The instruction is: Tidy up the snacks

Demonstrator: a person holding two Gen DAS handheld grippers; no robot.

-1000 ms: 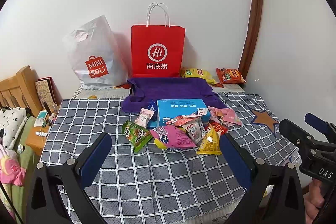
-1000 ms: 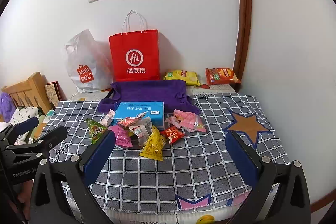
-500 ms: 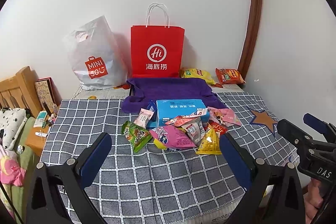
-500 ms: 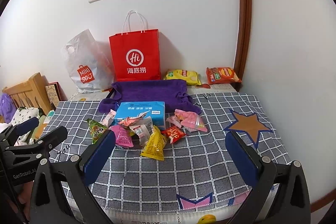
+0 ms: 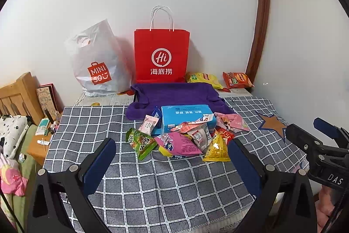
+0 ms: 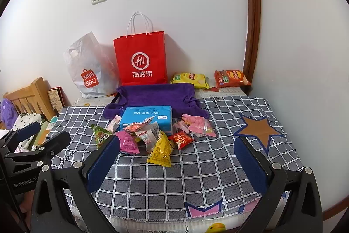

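Note:
A pile of small snack packets lies mid-table around a blue box [image 5: 185,116] [image 6: 148,116]: a green packet [image 5: 140,142], a pink one [image 5: 177,144], a yellow one [image 5: 216,149] [image 6: 161,150], a red one [image 6: 181,139]. Behind lies a purple cloth bag [image 5: 176,94] [image 6: 156,95]. My left gripper [image 5: 172,165] is open and empty, held short of the pile. My right gripper [image 6: 176,163] is open and empty, also short of the pile. Each gripper shows in the other's view: the right one [image 5: 320,141], the left one [image 6: 32,141].
A red paper bag [image 5: 161,56] and a white plastic bag [image 5: 98,62] stand at the wall. Two chip bags, yellow [image 5: 204,79] and orange [image 5: 237,80], lie back right. The checked tablecloth [image 5: 152,185] covers the table. A wooden bed frame [image 5: 19,95] stands left.
Both views shift only very slightly; the grippers stay open and nothing on the table has moved.

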